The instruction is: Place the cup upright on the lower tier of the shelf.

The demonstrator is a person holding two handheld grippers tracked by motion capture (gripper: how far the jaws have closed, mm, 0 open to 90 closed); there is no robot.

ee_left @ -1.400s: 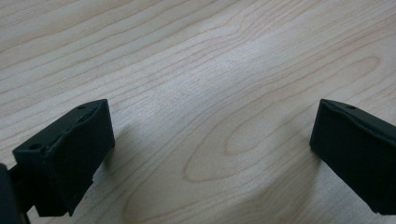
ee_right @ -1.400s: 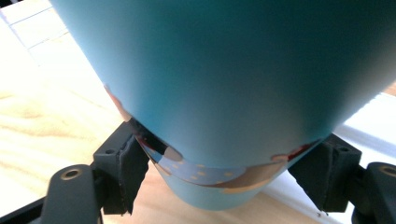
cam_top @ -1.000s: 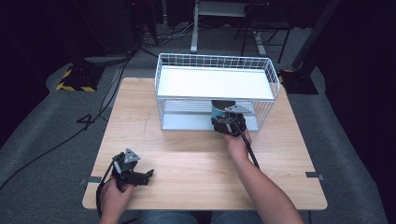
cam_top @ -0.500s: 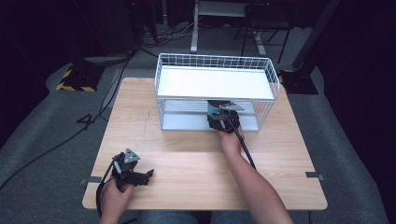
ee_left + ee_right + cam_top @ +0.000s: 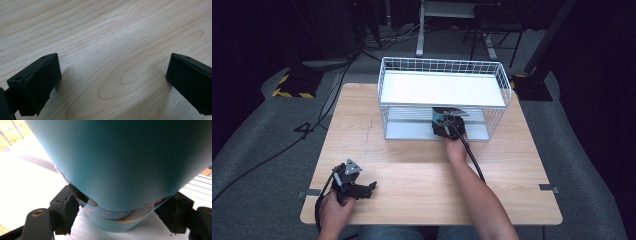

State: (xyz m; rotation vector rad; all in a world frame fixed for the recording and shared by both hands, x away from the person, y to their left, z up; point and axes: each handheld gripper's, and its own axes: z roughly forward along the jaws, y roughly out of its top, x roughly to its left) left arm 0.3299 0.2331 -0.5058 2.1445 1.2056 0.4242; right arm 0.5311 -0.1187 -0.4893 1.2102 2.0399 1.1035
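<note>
My right hand-held gripper (image 5: 120, 220) grips a blue cup (image 5: 120, 170) inside the wire rack's (image 5: 442, 67) lower shelf; my left hand-held gripper (image 5: 112, 82) rests open on the near-left table (image 5: 412, 170).

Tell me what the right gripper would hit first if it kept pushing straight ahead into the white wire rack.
The right gripper, shut on a teal paper cup, points into the white wire rack's lower tier. Ahead lies bare shelf, so probably the rack's rear wire wall comes first, though depth is hard to judge.
</note>
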